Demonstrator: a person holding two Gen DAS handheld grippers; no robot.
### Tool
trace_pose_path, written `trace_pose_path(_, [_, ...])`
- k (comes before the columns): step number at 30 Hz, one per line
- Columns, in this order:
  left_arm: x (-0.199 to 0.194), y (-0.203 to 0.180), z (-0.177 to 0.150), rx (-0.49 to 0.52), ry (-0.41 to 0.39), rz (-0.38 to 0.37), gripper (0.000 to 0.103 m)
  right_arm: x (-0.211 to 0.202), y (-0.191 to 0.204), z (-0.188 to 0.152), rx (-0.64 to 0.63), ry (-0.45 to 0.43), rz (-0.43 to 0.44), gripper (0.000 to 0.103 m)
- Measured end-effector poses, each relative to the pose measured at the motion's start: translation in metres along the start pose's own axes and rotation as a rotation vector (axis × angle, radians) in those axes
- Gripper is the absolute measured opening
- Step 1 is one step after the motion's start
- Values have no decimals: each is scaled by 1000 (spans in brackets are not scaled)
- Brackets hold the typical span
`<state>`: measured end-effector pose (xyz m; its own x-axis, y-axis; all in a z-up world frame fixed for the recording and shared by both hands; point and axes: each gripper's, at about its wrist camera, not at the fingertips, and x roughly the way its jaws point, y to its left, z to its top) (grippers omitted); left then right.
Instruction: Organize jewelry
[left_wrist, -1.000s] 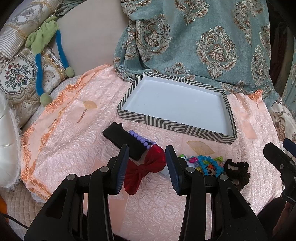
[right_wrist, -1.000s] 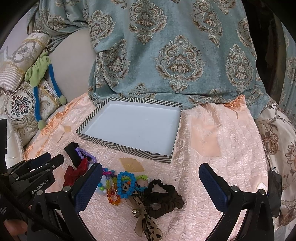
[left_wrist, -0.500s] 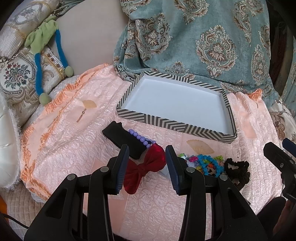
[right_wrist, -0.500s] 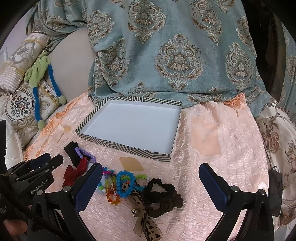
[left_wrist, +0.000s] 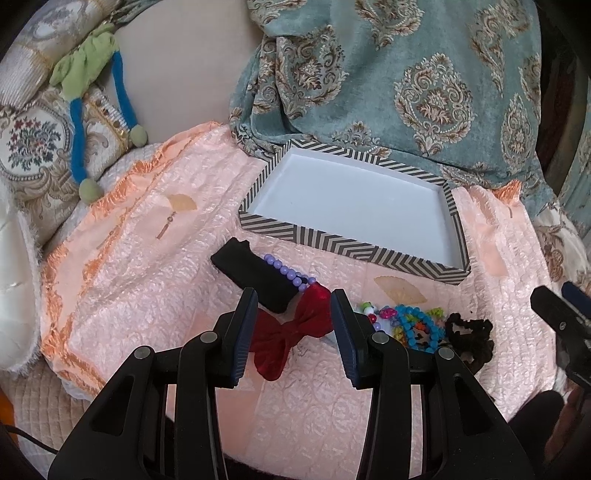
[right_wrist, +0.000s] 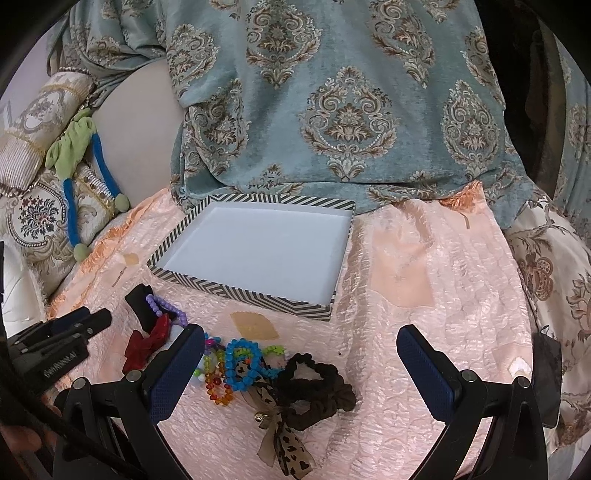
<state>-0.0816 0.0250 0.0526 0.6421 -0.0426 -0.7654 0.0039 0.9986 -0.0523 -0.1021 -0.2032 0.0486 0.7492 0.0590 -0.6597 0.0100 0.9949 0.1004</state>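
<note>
A striped tray (left_wrist: 343, 245) (right_wrist: 236, 290) with a white inside lies empty on the pink cloth. Before it lie a black pouch (left_wrist: 258, 277), a purple bead bracelet (left_wrist: 288, 273) (right_wrist: 162, 306), a red bow (left_wrist: 291, 332) (right_wrist: 146, 343), coloured bead bracelets (left_wrist: 410, 325) (right_wrist: 236, 365), a black scrunchie (left_wrist: 469, 332) (right_wrist: 317, 387) and a leopard ribbon with a bell (right_wrist: 284, 439). My left gripper (left_wrist: 293, 328) is open, its fingers on either side of the red bow, just above it. My right gripper (right_wrist: 301, 354) is wide open over the scrunchie and beads.
A teal patterned throw (right_wrist: 332, 103) hangs behind the tray. Embroidered cushions (left_wrist: 33, 147) and a green and blue soft toy (left_wrist: 92, 74) lie at the left. The pink cloth (right_wrist: 424, 277) spreads to the right of the tray. The cloth's fringed edge (left_wrist: 74, 258) drops off at the left.
Almost nothing has moved. Both grippers hold their places with only a slight drift of the views.
</note>
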Motion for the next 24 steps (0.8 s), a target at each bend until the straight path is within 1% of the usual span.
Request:
trace_pose_path(3, [1,8,2,-22,21,-15,40,2,-5,-1,5,9,7,103])
trace_pose_path(8, [11,18,2,-59,72,-45,41,12,-14,-7,25,53,57,103])
trace_pose_path(11, [20,27,3,-96,98,-51,43,16,-15,-11,20,59,78,103])
trace_pose_path(15, [31,45,5,-171,135,-72,52,25,-14,-13,5,71,101,102])
trace_pose_path(16, [34,48,4,-190,144,-77,54,28,-14,-14,0,74,106,101])
trace_pose_path(18, [38,48,2,-197,159,-83,59,37,-13,-14,-7,87,122,94])
trace_pose_path(19, [41,46,1,-187,168,-84,60,42,-12,-14,-10,99,133,93])
trace_pose_path(21, [47,40,-1,-151,185,-81,60,50,-11,-13,-21,117,157,86])
trace_pose_path(22, [50,37,-2,-135,190,-83,60,54,-9,-12,-29,123,169,84])
trace_pose_path(24, [56,31,-5,-92,205,-97,60,64,-6,-11,-50,144,197,75])
